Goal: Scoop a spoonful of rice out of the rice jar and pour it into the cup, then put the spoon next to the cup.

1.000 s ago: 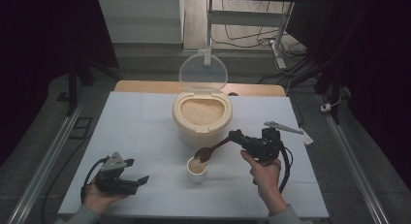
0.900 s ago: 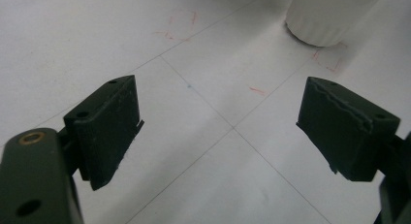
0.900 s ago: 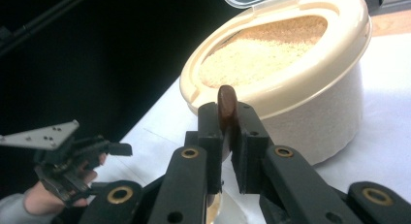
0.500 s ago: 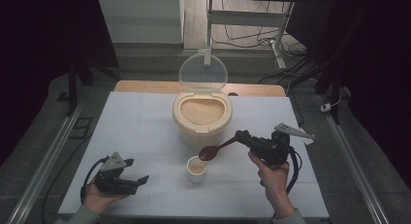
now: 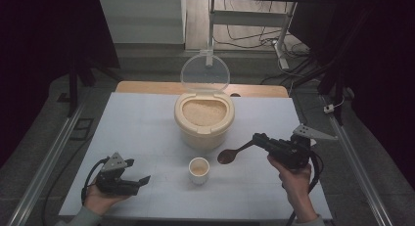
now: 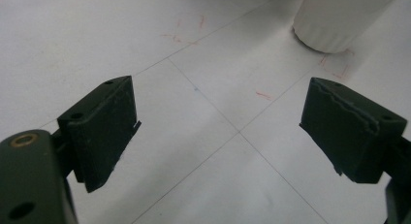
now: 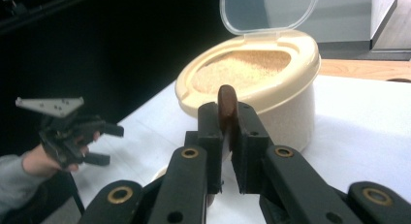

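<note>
While the right gripper (image 5: 258, 138) clamps a brown spoon (image 5: 229, 155), the left gripper (image 6: 220, 127) shows jaws wide apart.

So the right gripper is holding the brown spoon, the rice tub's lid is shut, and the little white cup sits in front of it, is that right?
Not quite: the lid is open, standing upright behind the rice tub, as the high view shows. The right gripper does hold the brown spoon, and the white cup sits in front.

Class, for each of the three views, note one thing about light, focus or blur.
High view: dim, dark surroundings, white table lit. Left gripper view: bright table, white cup cropped and soft. Right gripper view: near jaws blurred, left gripper soft against black, rice container well lit.
</note>
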Demonstrator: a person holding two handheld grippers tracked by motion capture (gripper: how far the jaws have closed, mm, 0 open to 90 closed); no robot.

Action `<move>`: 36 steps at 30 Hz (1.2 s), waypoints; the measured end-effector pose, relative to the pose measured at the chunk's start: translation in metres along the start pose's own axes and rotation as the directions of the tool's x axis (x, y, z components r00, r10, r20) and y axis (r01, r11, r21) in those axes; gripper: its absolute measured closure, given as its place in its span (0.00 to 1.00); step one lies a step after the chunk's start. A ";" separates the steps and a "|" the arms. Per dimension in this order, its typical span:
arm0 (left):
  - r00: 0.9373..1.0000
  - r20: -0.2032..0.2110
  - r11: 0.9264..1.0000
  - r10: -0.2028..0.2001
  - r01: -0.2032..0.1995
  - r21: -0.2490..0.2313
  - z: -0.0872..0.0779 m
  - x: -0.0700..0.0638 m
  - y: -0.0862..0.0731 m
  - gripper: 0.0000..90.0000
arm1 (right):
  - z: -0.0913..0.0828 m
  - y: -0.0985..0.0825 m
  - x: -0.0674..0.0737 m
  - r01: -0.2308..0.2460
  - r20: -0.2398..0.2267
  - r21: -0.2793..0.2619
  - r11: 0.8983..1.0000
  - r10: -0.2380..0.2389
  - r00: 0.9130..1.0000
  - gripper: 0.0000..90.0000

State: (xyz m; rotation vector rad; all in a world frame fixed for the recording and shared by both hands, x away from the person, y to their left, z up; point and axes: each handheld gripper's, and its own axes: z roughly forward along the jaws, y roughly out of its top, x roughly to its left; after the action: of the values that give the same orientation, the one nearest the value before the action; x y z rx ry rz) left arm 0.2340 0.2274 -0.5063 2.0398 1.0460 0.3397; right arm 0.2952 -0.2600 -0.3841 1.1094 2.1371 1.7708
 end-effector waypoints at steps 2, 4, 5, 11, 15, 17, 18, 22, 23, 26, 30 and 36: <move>1.000 0.001 1.000 -0.001 0.001 0.000 0.000 0.000 0.000 0.14 | 0.000 0.000 0.001 0.018 -0.003 0.025 1.000 -0.018 1.000 0.93; 1.000 0.000 1.000 -0.001 0.001 0.000 0.000 0.000 0.000 0.14 | 0.000 0.000 0.001 0.035 -0.014 0.060 0.998 -0.034 0.999 0.93; 1.000 0.000 1.000 0.000 0.000 -0.001 0.000 0.000 0.000 0.14 | 0.001 0.000 0.002 0.045 -0.013 0.077 0.996 -0.045 0.999 0.93; 1.000 0.005 1.000 0.007 -0.007 0.004 0.002 -0.001 0.001 0.14 | 0.011 0.003 0.009 0.088 -0.052 0.170 0.982 -0.081 0.995 0.93; 1.000 0.007 1.000 0.012 -0.013 0.005 0.002 -0.002 0.001 0.14 | 0.023 0.004 0.016 0.125 -0.079 0.257 0.958 -0.108 0.991 0.93; 1.000 0.007 1.000 0.012 -0.012 0.006 0.002 -0.002 0.001 0.14 | 0.029 0.004 0.018 0.133 -0.099 0.294 0.946 -0.108 0.989 0.93; 1.000 0.007 1.000 0.013 -0.013 0.007 0.002 -0.002 0.001 0.14 | 0.032 0.004 0.019 0.135 -0.109 0.311 0.941 -0.105 0.988 0.93; 1.000 0.008 1.000 0.017 -0.017 0.009 0.002 -0.002 0.001 0.14 | 0.049 0.000 0.019 0.151 -0.132 0.393 0.907 -0.107 0.985 0.92; 1.000 0.009 1.000 0.017 -0.017 0.010 0.002 -0.002 0.001 0.14 | 0.054 -0.001 0.019 0.154 -0.135 0.413 0.898 -0.106 0.985 0.92; 1.000 0.009 1.000 0.018 -0.018 0.011 0.002 -0.002 0.001 0.14 | 0.070 -0.006 0.017 0.164 -0.140 0.463 0.871 -0.111 0.984 0.92; 1.000 0.010 1.000 0.018 -0.019 0.011 0.002 -0.002 0.001 0.14 | 0.085 -0.009 0.010 0.137 -0.135 0.459 0.878 -0.083 0.987 0.92; 1.000 0.011 1.000 0.020 -0.020 0.015 0.003 -0.002 0.001 0.15 | 0.099 -0.011 -0.005 0.093 -0.069 0.461 0.883 -0.069 0.995 0.88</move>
State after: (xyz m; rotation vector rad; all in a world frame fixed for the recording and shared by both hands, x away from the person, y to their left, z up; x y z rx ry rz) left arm 0.2348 0.2244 -0.5072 2.0642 1.0248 0.3316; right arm 0.3481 -0.1852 -0.4245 1.0490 2.6828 1.2907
